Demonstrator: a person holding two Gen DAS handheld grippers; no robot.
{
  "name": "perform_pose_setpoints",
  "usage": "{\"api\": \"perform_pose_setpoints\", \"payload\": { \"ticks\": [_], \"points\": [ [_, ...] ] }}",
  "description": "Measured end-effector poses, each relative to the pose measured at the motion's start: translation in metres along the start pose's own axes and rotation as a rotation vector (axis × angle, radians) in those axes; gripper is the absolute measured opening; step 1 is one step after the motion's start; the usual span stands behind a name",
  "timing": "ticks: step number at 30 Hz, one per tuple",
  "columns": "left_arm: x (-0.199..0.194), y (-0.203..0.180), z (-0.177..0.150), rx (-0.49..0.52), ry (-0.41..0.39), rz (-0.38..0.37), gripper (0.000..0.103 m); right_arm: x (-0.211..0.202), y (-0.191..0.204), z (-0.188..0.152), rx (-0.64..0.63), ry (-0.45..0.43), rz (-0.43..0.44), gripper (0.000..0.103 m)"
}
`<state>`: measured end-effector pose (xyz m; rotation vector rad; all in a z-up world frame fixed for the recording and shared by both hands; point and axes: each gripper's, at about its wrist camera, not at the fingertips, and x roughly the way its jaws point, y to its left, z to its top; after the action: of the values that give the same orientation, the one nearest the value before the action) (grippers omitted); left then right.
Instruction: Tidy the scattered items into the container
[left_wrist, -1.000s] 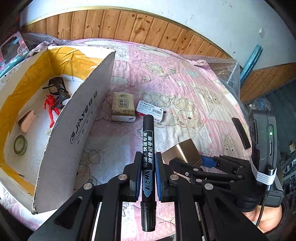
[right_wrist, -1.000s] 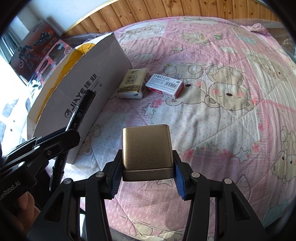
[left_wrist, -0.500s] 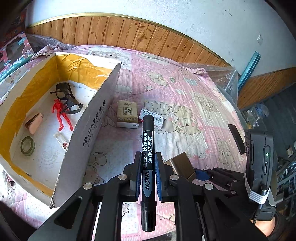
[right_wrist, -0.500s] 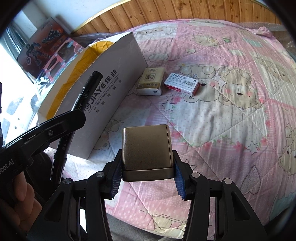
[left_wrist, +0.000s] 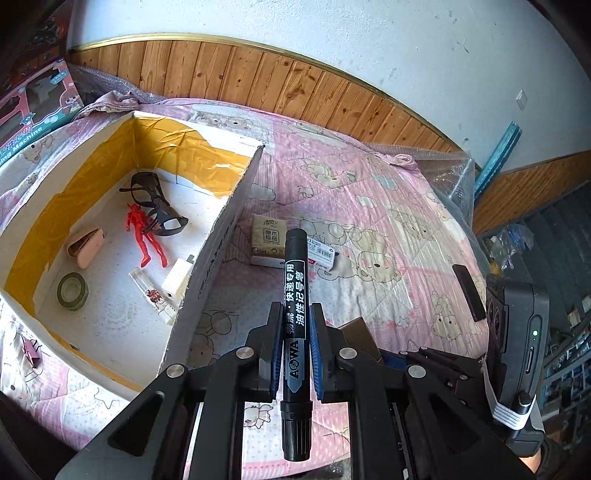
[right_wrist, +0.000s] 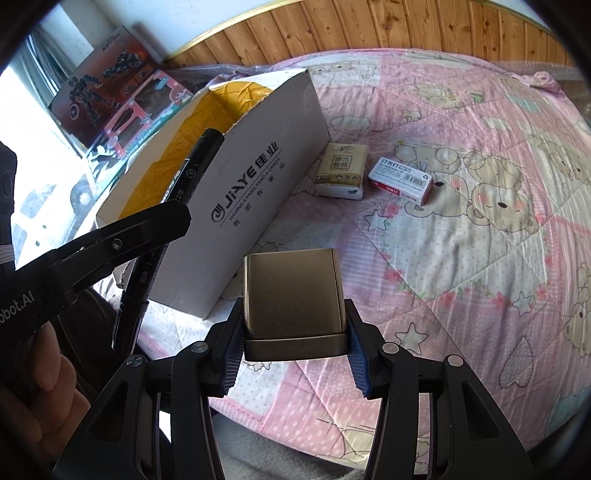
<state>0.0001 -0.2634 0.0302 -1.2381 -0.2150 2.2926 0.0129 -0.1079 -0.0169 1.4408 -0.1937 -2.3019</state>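
Note:
My left gripper (left_wrist: 294, 332) is shut on a black marker (left_wrist: 295, 288) that points forward, held above the bed just right of the open cardboard box (left_wrist: 210, 254). My right gripper (right_wrist: 293, 339) is shut on a bronze metal tin (right_wrist: 293, 299), held over the quilt near the box's front corner (right_wrist: 255, 206). On the quilt beyond lie a tissue pack (right_wrist: 341, 170) and a small staples box (right_wrist: 400, 179). Inside the box I see glasses (left_wrist: 155, 206), a red figure (left_wrist: 142, 236), a tape roll (left_wrist: 72, 291) and a few small items.
A pink bear-print quilt (right_wrist: 461, 258) covers the bed. Toy boxes (right_wrist: 118, 99) stand at the far left. A wood-panelled wall (left_wrist: 295, 88) runs behind. A binder clip (left_wrist: 31, 349) lies left of the box. A person's hand (right_wrist: 40, 376) holds the left gripper.
Both grippers have risen and drawn back with their loads, so the box and the quilt items look smaller and more of the box's inside shows.

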Motion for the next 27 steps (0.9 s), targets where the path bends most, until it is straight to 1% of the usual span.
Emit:
{"api": "perform_pose_setpoints", "payload": {
  "ticks": [27],
  "points": [
    [-0.046, 0.061, 0.017, -0.107, -0.097, -0.004, 0.014, -0.004, 0.065, 0.036, -0.106, -0.039, 0.034, 0.051]
  ]
}}
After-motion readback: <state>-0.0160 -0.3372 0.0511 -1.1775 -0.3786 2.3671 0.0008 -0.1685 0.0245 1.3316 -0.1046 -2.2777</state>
